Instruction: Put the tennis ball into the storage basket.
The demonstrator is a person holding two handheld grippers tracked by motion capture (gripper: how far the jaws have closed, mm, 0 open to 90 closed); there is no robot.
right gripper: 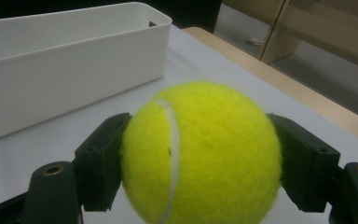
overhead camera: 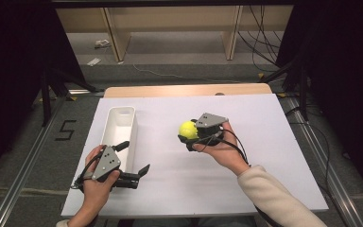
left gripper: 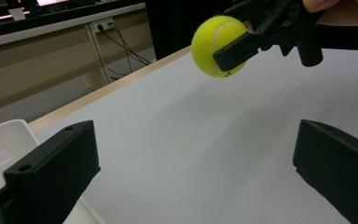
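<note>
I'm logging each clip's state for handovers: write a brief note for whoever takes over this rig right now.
Right gripper: shut on the fuzzy yellow tennis ball, held above the white table sheet.
Left gripper: open, holding nothing, beside the long white plastic bin.
Done: ball gripped and lifted.
Left, probably: carry the ball left to the bin, which looks empty, and release it inside.

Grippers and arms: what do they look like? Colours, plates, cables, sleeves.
Both are black handheld units with two blocky black jaws. The left gripper and the right gripper each carry a grey three-cornered plate dotted with small dark screws, and thin black cables loop back from each past the wrist. The right forearm wears a cream sleeve.
</note>
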